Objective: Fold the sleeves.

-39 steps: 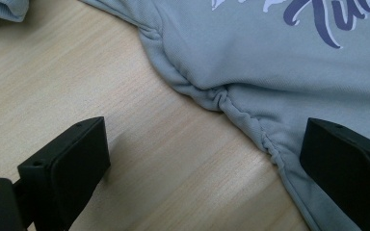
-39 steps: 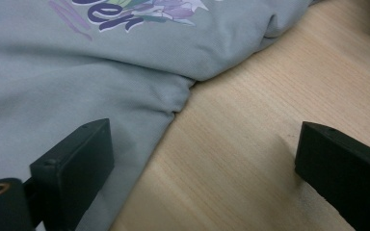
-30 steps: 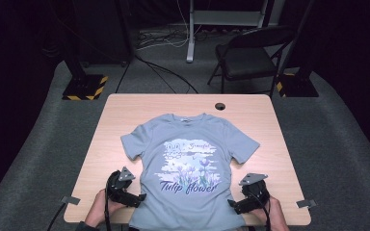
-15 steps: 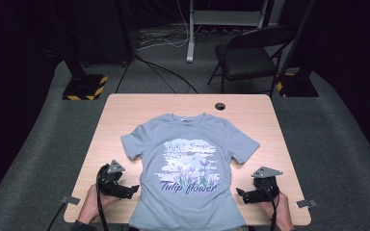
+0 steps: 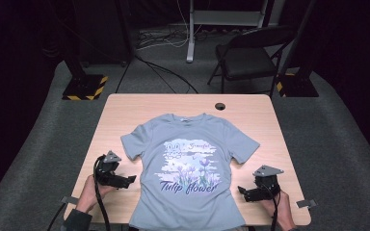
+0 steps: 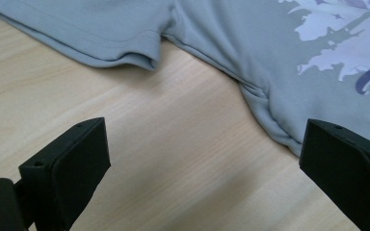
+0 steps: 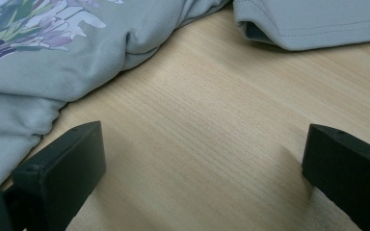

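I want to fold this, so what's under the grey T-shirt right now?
The grey T-shirt lies flat on the wooden table, print up. Bare wood shows around it; whatever lies beneath the cloth is covered.

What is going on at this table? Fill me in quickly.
A person is working on a grey T-shirt spread flat, print side up, on a wooden table. Each hand holds a set of tongs: the left tongs sit beside the shirt's left side seam, the right tongs beside its right side. Both point inward at the shirt, with jaws wide open over bare wood, holding nothing. The shirt is not yet gripped or folded.
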Motion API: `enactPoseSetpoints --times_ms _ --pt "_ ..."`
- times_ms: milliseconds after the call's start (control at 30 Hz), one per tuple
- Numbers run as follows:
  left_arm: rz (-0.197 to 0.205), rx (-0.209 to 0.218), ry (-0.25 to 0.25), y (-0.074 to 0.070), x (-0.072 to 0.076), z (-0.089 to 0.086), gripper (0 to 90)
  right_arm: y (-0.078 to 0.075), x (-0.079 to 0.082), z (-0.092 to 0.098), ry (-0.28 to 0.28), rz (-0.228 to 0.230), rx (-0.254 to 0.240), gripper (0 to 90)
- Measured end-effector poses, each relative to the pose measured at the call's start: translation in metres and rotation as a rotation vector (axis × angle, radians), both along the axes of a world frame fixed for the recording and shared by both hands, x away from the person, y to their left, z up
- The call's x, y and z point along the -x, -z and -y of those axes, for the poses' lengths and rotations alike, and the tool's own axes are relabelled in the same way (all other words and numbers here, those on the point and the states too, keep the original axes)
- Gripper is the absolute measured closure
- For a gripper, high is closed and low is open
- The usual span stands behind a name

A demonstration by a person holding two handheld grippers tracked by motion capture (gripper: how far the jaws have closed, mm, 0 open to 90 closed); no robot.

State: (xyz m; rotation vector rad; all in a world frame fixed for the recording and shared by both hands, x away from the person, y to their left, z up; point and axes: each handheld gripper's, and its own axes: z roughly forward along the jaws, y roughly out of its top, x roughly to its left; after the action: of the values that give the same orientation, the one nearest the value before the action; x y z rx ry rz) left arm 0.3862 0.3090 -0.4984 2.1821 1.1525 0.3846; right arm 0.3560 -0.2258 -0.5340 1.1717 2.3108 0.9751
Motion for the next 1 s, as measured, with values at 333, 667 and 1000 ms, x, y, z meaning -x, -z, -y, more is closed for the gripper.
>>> enactPoseSetpoints --times_ms 333,667,1000 --pt "0.002 -0.013 -0.003 -0.006 -0.019 -0.005 3.3 0.001 -0.002 0.002 -0.004 0.005 -0.004 0.0" --pt "-0.011 -0.024 -0.01 -0.007 -0.037 -0.009 3.9 0.001 -0.003 0.001 -0.003 0.006 -0.003 0.0" --pt "-0.02 -0.02 -0.023 -0.01 -0.057 -0.016 4.7 0.001 -0.003 0.002 -0.003 0.005 -0.004 0.0"
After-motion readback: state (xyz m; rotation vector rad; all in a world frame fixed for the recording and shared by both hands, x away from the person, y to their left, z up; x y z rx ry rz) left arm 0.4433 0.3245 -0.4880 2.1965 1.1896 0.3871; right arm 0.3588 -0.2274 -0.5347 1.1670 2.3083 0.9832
